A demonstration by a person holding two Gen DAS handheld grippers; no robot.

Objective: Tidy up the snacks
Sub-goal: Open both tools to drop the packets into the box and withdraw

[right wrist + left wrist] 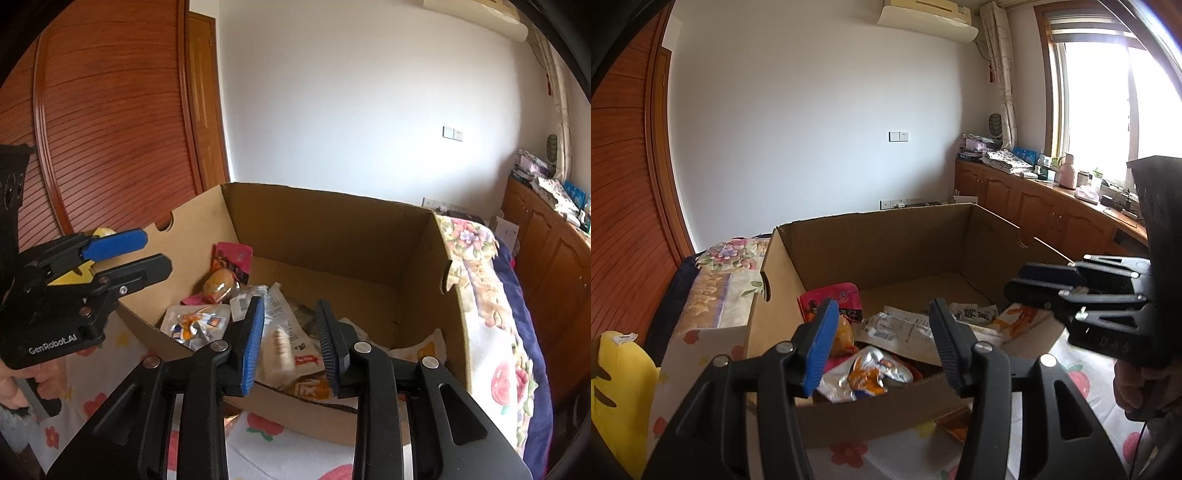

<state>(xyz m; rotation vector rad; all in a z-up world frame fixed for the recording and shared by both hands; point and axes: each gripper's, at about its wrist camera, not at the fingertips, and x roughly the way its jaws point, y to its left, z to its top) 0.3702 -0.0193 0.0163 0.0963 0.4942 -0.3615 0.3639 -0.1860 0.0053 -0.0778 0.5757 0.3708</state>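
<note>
An open cardboard box [871, 236] [325, 221] stands on a floral bedsheet. Inside lie a pink packet [846, 295] [232, 258], a round yellow snack [844, 334] [219, 284], a silver packet with orange print [868, 373] [195, 323], white packets [897, 328] [277, 347] and an orange-and-white packet [1019, 321]. My left gripper [882, 314] [157, 251] hovers open over the box's near left corner, with nothing between its pads. At the near right edge my right gripper [290, 306] [1015, 280] is open too. A white packet lies below its gap, untouched.
The box's far half holds bare cardboard floor. A yellow plush [620, 376] sits left of the box on the bedsheet [716, 295]. Wooden wardrobe doors [110, 129] stand on the left and a cluttered low cabinet [1034, 210] under the window on the right. A hand [11, 387] holds each gripper.
</note>
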